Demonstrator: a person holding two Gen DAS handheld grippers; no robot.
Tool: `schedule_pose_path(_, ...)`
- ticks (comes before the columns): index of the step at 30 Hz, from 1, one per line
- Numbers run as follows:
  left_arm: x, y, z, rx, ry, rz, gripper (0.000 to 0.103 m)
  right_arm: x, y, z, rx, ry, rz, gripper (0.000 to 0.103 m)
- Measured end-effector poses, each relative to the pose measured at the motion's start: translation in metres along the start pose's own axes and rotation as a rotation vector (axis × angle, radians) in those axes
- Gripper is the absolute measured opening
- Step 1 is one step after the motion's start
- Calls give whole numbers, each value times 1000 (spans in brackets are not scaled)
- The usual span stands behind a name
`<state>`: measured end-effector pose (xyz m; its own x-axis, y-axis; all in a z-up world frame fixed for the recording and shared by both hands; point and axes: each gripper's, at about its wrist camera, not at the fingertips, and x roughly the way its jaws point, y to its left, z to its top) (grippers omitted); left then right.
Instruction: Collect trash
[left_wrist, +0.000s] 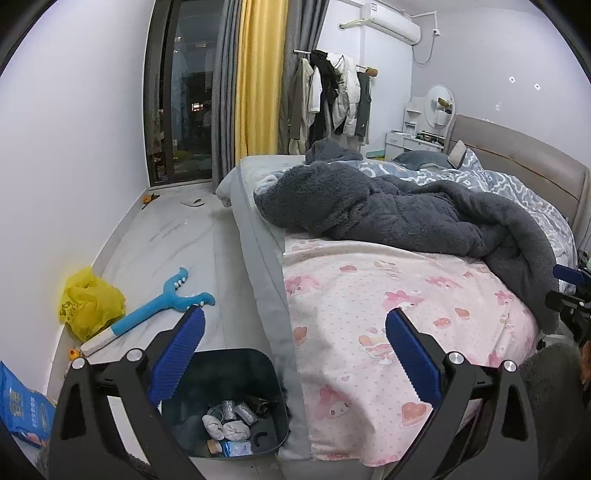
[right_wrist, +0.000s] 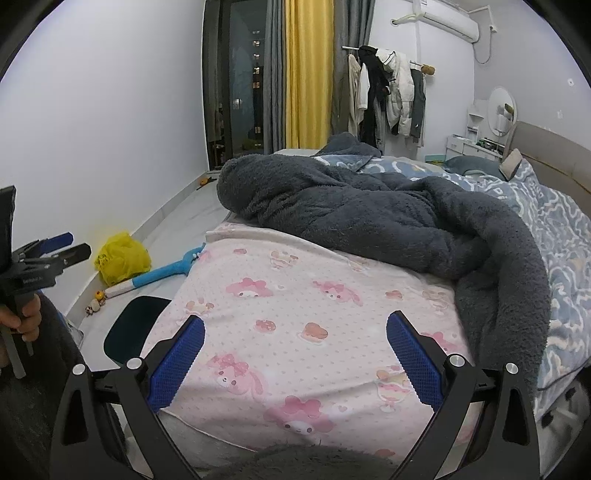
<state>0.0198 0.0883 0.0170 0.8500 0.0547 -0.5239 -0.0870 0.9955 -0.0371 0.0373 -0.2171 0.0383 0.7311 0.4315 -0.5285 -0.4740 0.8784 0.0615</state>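
Observation:
A dark trash bin (left_wrist: 229, 402) stands on the floor beside the bed, with crumpled wrappers, tissues and a small blue packet inside. Its rim (right_wrist: 129, 332) shows at the bed's edge in the right wrist view. My left gripper (left_wrist: 295, 325) hangs open above the bin and the bed's corner, nothing between its blue pads. My right gripper (right_wrist: 295, 328) is open over the pink cartoon-print sheet (right_wrist: 295, 295), holding nothing. A yellow plastic bag (left_wrist: 90, 302) lies crumpled on the floor against the wall. The left gripper (right_wrist: 55, 254) also appears at the left edge of the right wrist view, held by a hand.
A fluffy dark grey blanket (left_wrist: 406, 206) and a blue patterned duvet (left_wrist: 517, 188) cover the bed. A blue and white toy (left_wrist: 155, 306) lies on the tiled floor by the bag. A blue packet (left_wrist: 22, 410) sits at the far left. Clothes hang on a rack (left_wrist: 332, 96).

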Motion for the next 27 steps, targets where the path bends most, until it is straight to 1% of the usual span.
schedule_pose_path(8,1,-3,-1,7,2,3,100,0,-1,1,10,-2,7,100)
schedule_pose_path(16,3,-6,-4,35,6,4,100,0,-1,3,27,-6,20,100)
schedule_pose_path(27,3,-6,-3,33,6,3,100,0,0,3,29,-6,20,100)
